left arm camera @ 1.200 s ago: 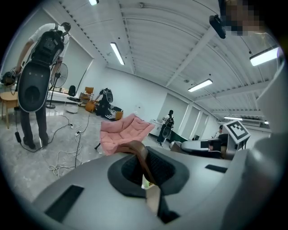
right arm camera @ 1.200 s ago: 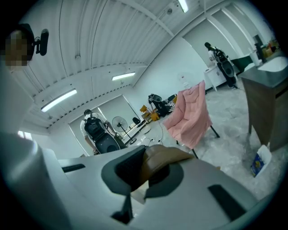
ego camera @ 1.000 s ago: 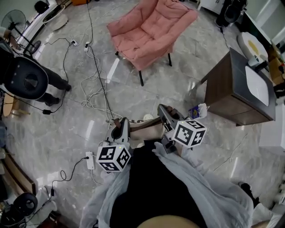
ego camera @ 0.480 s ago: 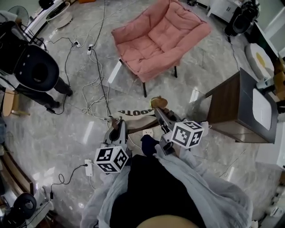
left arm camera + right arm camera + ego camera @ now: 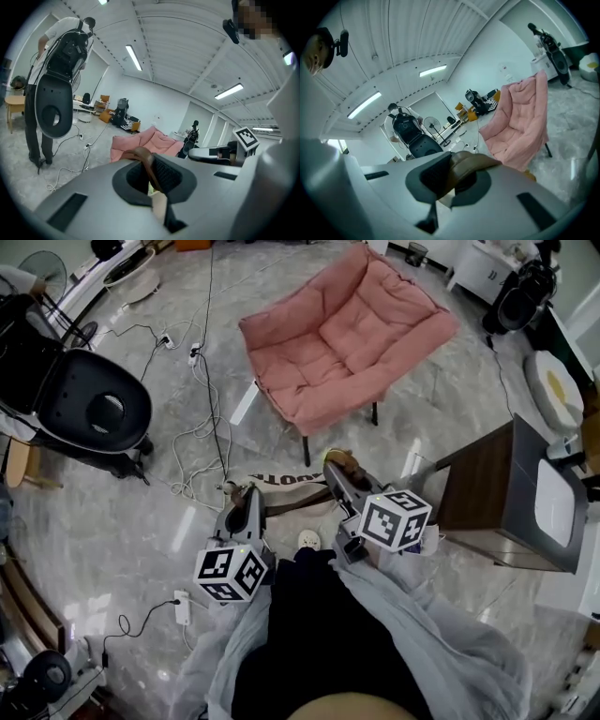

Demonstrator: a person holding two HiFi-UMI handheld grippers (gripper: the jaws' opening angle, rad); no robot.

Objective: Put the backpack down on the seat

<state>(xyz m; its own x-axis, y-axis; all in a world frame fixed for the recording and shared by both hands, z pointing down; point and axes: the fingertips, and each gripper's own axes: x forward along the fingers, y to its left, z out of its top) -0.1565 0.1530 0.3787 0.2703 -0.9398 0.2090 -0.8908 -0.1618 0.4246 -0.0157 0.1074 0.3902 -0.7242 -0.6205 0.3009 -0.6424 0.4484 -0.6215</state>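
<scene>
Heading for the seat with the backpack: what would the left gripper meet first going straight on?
Probably the chair, past the strap it grips; nothing shows between, though depth is unclear.

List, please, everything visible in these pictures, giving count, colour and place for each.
armchair: one, pink, floor ahead.
backpack: one, beige, brown straps, hanging between the grippers.
cabinet: one, dark brown, right.
cables: several, black and white, floor at left.
power strip: one, white, floor, lower left.
bystander: one, white shirt, dark trousers, far left.
left gripper: one, grey, shut on a backpack strap.
right gripper: one, grey, shut on the other strap.
</scene>
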